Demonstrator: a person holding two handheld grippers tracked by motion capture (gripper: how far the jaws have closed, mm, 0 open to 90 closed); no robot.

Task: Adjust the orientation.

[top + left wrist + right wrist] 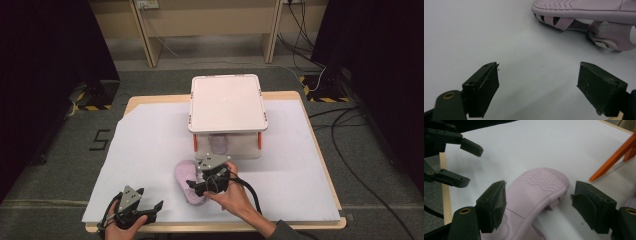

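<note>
A lilac sandal (185, 181) lies sole-up on the white sheet near the front of the table; its wavy tread and strap buckle show in the left gripper view (584, 10). My right gripper (196, 186) is open, with its jaws standing either side of the sandal (534, 192) and gaps on both sides (539, 202). My left gripper (150, 197) hovers open over bare sheet at the front left, short of the sandal, with nothing between its jaws (537, 77). The right gripper view shows it at the upper left (470, 165).
A clear box with a white lid (227, 102) and orange latches (610, 163) stands at the middle back of the table. A second lilac sandal (218, 144) shows through its front wall. The table's front edge (210, 226) runs just behind both hands.
</note>
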